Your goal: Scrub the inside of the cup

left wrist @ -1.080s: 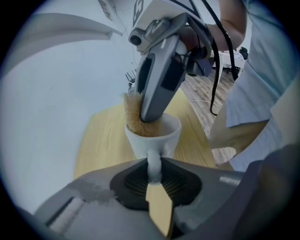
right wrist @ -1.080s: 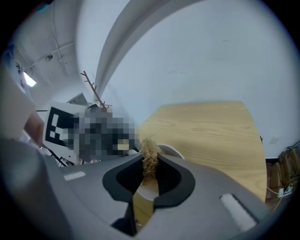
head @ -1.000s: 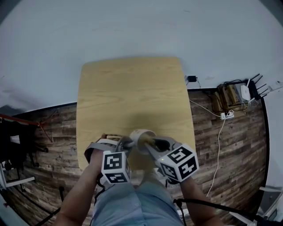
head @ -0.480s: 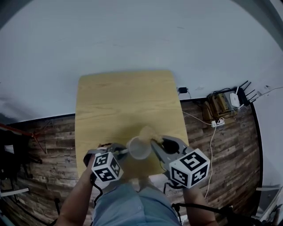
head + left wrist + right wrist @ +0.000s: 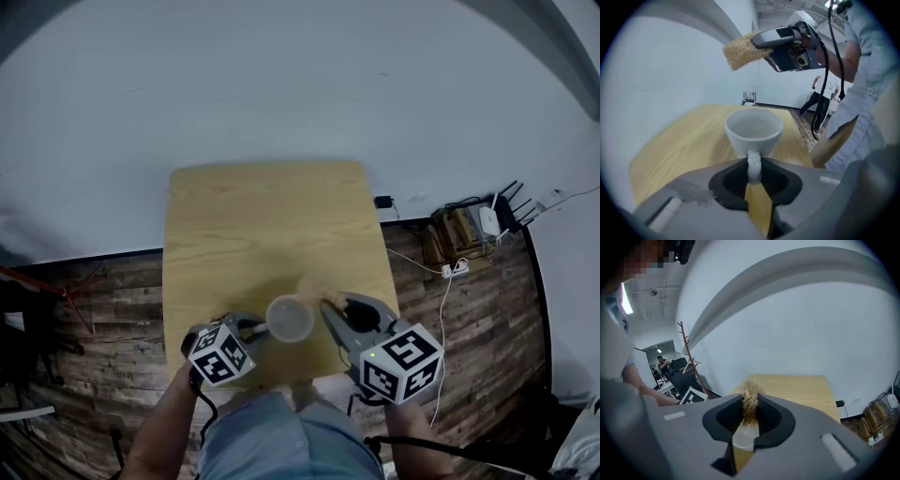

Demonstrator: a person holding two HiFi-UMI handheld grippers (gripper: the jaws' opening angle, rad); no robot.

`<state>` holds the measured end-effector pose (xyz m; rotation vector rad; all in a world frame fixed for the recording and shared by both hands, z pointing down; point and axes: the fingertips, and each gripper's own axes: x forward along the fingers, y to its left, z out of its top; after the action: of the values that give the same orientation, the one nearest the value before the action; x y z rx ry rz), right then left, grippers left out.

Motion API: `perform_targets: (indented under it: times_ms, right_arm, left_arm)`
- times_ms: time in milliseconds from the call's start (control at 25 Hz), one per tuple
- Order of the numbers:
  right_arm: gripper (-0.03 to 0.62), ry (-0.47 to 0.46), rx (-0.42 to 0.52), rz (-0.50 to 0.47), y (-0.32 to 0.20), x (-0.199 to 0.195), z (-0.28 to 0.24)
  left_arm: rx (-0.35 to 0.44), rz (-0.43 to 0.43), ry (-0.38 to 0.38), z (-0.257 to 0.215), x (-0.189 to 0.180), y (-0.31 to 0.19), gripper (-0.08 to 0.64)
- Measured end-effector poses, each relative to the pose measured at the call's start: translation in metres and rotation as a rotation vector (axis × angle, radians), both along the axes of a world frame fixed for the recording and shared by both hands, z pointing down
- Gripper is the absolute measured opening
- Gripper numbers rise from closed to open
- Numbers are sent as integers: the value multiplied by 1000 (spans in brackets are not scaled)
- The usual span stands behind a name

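Observation:
A white cup [image 5: 289, 319] stands upright just above the near part of the wooden table [image 5: 262, 216]. My left gripper [image 5: 255, 328] is shut on its handle [image 5: 753, 165]. Its jaws have just been opening a little, with the handle still between them. The cup's inside [image 5: 754, 125] looks bare and white. My right gripper [image 5: 330, 305] is to the right of the cup and higher, shut on a tan fibrous scrubber [image 5: 314, 284]. In the left gripper view the scrubber [image 5: 740, 50] hangs well above the cup, clear of the rim. It also shows between the right jaws [image 5: 750, 401].
The table's near edge is against the person's body. On the plank floor to the right lie a power strip, cables and a box with a router [image 5: 464, 230]. A coat rack [image 5: 688, 357] and distant people stand beyond the table's left side.
The scrubber was at the cup's mouth; the right gripper has lifted it out and away. The left gripper has sunk and rolled, bringing the cup from tilted to upright.

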<state>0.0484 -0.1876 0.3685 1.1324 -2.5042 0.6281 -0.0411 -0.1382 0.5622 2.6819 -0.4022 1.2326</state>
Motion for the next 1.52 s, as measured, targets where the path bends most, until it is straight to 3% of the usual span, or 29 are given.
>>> perform_targets:
  times_ms: [200, 360, 520, 800, 880, 1000, 1080, 1320, 1520]
  right_arm:
    - [60, -3, 12, 6, -4, -4, -1]
    - [61, -17, 32, 2, -8, -6, -4]
    - [61, -40, 69, -11, -14, -13, -13]
    - [63, -54, 184, -42, -23, -29, -43]
    - [63, -60, 224, -42, -26, -31, -54]
    - [63, -65, 271, -43, -29, -36, -66]
    - [63, -63, 297, -44, -30, -39, -72]
    - [58, -43, 340, -30, -31, -38, -78]
    - [58, -49, 337, -18, -30, -33, -76]
  left_arm:
    - [21, 17, -47, -9, -21, 5, 88]
    - [38, -61, -31, -33, -52, 6, 89]
    - [140, -206, 80, -90, -65, -15, 89]
    - [373, -450, 319, -203, -41, -53, 71]
    - [399, -548, 354, -224, -39, -59, 20]
    - [425, -697, 416, -249, -38, -66, 20]
    - [461, -751, 457, -263, -35, -70, 21]
    - [519, -796, 503, -285, -28, -74, 21]
    - [534, -783, 493, -285, -19, -72, 21]
